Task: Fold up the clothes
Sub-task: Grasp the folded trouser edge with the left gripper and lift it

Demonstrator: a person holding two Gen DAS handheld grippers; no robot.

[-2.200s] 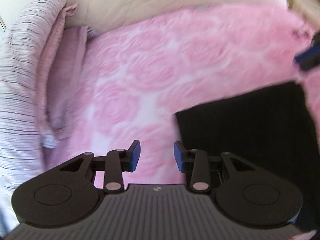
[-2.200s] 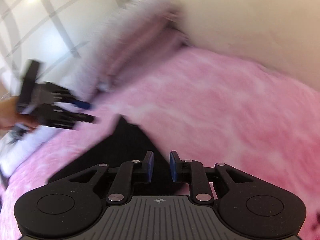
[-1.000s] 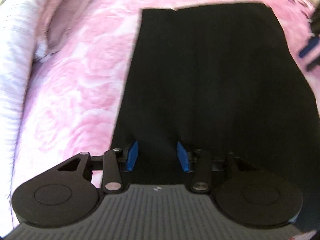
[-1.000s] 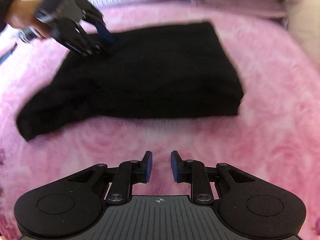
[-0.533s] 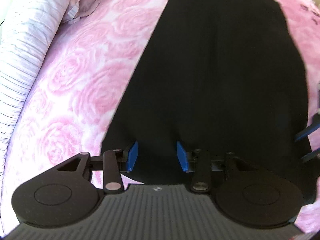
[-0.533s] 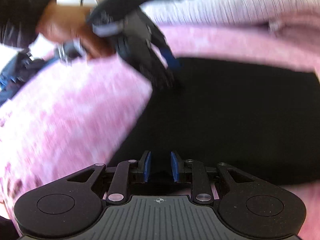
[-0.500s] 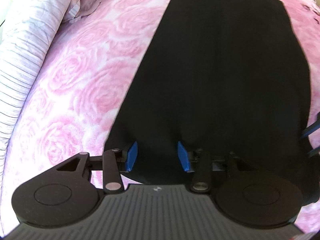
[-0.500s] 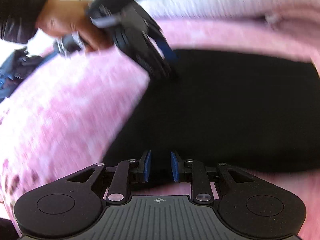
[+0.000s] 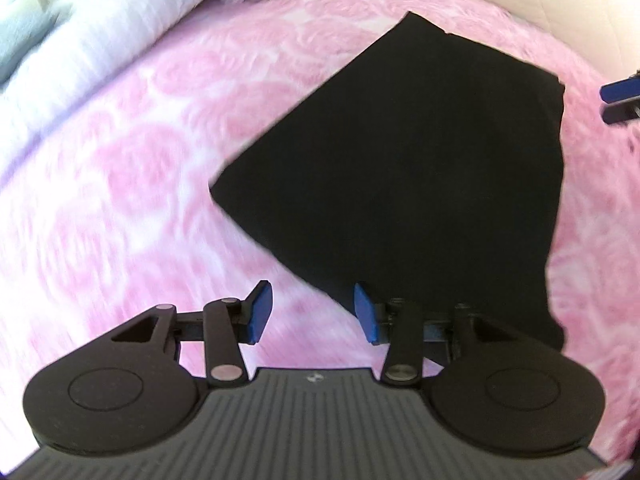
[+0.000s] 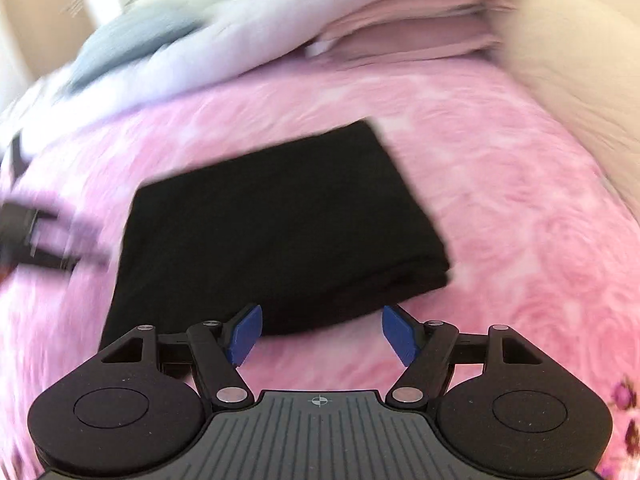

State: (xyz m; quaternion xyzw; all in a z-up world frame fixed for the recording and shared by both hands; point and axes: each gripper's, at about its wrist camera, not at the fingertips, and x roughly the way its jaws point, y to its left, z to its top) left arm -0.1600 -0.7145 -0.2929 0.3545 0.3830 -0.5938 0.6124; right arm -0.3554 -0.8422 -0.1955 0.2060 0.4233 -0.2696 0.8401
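Both hand-held grippers, left [image 9: 308,308] & right [image 10: 320,334], gape empty; right jaws just widened. Risk: snagging only the top layer of the folded black garment [image 10: 276,220] on the bed [image 10: 500,184], undoing the fold.

Black garment [image 10: 272,216], folded flat in layered rectangle, lying on pink rose-patterned bedspread [image 10: 500,200].

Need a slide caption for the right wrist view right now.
Right gripper, jaws just opened and empty, hovers over the folded black garment on the pink bedspread.

Matt black cloth garment [image 9: 420,168]
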